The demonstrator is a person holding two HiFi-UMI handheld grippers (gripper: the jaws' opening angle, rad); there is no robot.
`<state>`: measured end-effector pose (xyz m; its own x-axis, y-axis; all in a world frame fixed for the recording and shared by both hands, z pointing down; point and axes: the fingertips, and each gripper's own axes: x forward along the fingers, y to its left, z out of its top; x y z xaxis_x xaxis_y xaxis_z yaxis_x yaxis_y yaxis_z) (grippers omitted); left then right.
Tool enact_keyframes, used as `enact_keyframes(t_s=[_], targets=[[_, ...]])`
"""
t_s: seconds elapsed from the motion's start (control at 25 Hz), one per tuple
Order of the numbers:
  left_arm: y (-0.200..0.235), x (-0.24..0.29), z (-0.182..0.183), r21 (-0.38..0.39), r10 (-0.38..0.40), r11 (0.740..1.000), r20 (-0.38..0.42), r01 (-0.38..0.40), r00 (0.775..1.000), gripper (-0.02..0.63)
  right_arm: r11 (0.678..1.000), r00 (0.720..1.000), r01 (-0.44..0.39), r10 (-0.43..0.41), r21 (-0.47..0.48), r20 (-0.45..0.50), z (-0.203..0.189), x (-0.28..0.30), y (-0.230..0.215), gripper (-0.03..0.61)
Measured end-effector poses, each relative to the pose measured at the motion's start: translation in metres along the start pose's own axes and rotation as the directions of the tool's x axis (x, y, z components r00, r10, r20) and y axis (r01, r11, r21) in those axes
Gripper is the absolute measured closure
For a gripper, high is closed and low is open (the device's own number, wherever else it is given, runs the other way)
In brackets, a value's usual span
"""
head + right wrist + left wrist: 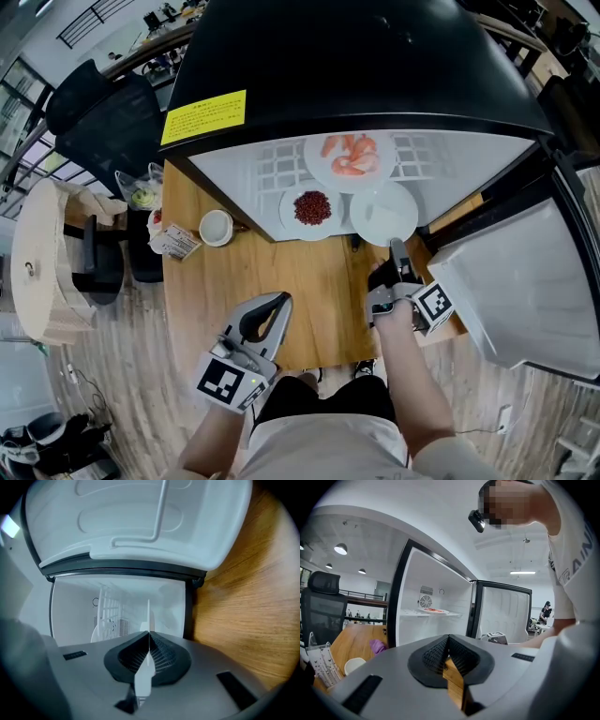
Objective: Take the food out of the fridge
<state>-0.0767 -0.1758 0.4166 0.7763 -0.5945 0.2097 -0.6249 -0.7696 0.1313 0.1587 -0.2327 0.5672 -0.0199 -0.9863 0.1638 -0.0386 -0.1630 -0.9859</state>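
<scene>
A small black fridge (356, 66) stands open on the wooden table (309, 281). On its wire shelf lies a plate of shrimp (351, 159), which the left gripper view shows too as the shrimp plate (436, 611). Below it sit a plate of red beans (312, 209) and a bare white plate (382, 214). My right gripper (398, 251) is shut on that white plate's near rim; the rim (149, 616) runs edge-on between the jaws of the right gripper (149, 637). My left gripper (278, 302) hovers over the table's front, shut on nothing, with the left gripper's (448, 639) jaws pressed together.
The fridge door (516, 281) hangs open at the right. Left of the fridge are a small white cup (217, 227), a printed packet (174, 242) and a clear bag (142, 192). A black chair (103, 112) stands beyond the table's left end.
</scene>
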Motion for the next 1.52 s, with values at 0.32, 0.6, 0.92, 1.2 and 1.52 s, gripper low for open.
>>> enact_keyframes(t_s=[0.32,0.6,0.92,1.2,1.52], targets=[[-0.015,0.0,0.004,0.013,-0.005,1.0,0.015,0.004,1.0,0.604,0.999,0.99,-0.014,0.009,-0.032,-0.142,-0.025,-0.053,0.01,0.554],[-0.036,0.007,0.006,0.013,-0.014,1.0,0.016,0.014,1.0,0.605,0.997,0.968,-0.006,-0.014,-0.081,-0.249,-0.032,-0.117,-0.005,0.554],[-0.077,0.028,-0.005,0.004,-0.073,0.997,0.0,0.073,0.997,0.605,0.994,0.96,0.04,-0.066,-0.102,-0.271,-0.002,-0.184,-0.051,0.554],[-0.107,0.044,-0.014,0.003,-0.113,0.994,-0.017,0.113,0.993,0.604,0.987,0.958,0.093,-0.125,-0.133,-0.259,0.028,-0.213,-0.086,0.554],[-0.132,0.061,-0.018,0.007,-0.156,0.988,-0.031,0.156,0.987,0.604,0.977,0.958,0.172,-0.195,-0.124,-0.209,0.058,-0.235,-0.12,0.554]])
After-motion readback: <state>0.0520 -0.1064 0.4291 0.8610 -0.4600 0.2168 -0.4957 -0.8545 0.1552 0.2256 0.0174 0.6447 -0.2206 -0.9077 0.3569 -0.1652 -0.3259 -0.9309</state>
